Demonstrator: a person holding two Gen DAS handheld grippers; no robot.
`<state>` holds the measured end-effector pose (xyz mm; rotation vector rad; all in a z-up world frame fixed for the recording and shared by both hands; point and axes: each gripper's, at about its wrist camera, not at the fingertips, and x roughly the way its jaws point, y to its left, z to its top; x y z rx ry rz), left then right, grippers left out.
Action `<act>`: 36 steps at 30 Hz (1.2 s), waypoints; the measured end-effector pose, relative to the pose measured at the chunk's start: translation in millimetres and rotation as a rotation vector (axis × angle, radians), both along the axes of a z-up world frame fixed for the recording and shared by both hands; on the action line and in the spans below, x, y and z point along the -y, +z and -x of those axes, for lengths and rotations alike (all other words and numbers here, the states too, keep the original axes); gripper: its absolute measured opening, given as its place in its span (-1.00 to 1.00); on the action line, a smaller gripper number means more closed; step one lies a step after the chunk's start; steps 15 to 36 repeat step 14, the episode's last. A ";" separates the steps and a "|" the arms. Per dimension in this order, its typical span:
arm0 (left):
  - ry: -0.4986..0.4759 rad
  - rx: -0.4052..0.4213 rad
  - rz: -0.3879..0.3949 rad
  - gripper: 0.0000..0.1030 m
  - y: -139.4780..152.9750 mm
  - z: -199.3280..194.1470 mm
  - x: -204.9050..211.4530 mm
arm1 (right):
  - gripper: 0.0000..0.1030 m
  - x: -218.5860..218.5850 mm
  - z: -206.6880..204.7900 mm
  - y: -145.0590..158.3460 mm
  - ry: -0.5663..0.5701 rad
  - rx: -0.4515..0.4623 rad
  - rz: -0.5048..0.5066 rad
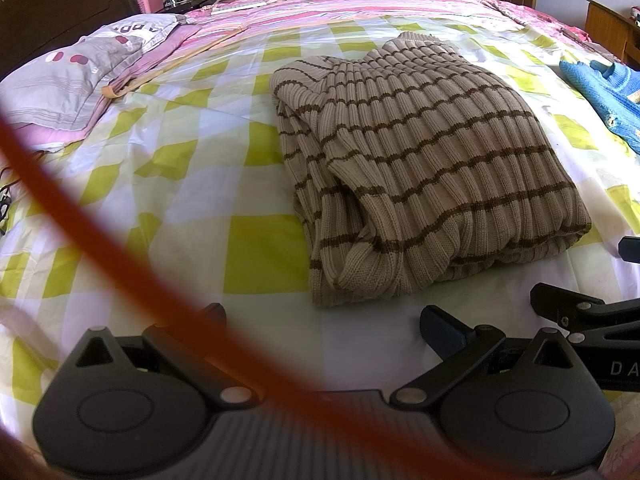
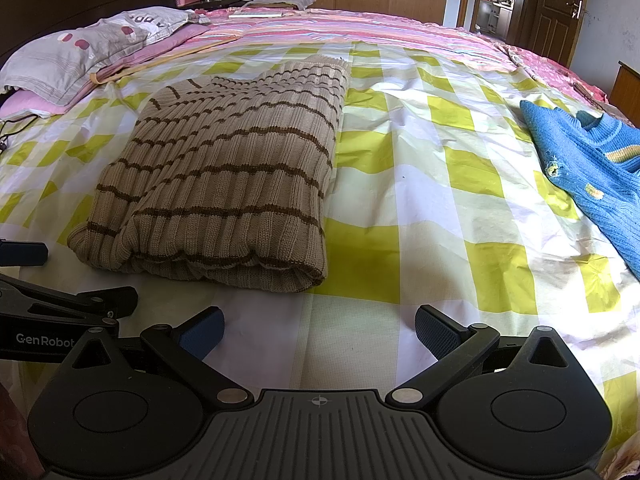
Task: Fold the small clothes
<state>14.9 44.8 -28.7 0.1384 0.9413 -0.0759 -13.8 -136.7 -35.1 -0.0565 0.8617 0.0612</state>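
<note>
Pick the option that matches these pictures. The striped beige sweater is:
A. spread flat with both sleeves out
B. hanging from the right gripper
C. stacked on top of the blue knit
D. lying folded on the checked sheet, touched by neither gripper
D. The striped beige sweater lies folded on the checked sheet, while the left gripper and right gripper are open short of it, and the blue knit lies apart to the right.

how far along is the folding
Done: the striped sweater lies folded into a compact stack on the checked sheet. In hand: nothing; the left gripper and right gripper are both open and empty, just short of the sweater. Left: the blue sweater lies crumpled and unfolded at the right.
</note>
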 end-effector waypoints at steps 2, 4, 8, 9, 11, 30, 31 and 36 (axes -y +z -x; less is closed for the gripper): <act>0.000 0.000 0.000 1.00 -0.1 0.0 -0.1 | 0.99 -0.1 -0.1 0.2 0.000 0.001 0.000; 0.000 0.000 0.000 1.00 0.0 -0.2 0.0 | 0.99 -0.1 -0.1 0.1 0.000 0.000 0.000; 0.000 -0.001 0.000 1.00 -0.1 -0.3 0.0 | 0.99 -0.1 -0.1 0.0 0.000 0.000 0.000; 0.000 0.000 0.000 1.00 -0.2 -0.2 0.0 | 0.99 -0.1 -0.1 -0.1 0.000 0.000 0.000; 0.001 -0.001 0.000 1.00 -0.2 -0.4 0.0 | 0.99 -0.1 -0.1 -0.2 0.001 0.001 0.001; 0.002 -0.002 0.002 1.00 -1.1 1.1 -2.3 | 0.99 -0.2 -0.1 0.0 0.000 0.001 0.001; 0.002 -0.002 0.002 1.00 -1.1 1.1 -2.3 | 0.99 -0.2 -0.1 0.0 0.000 0.001 0.001; 0.002 -0.002 0.002 1.00 -1.1 1.1 -2.3 | 0.99 -0.2 -0.1 0.0 0.000 0.001 0.001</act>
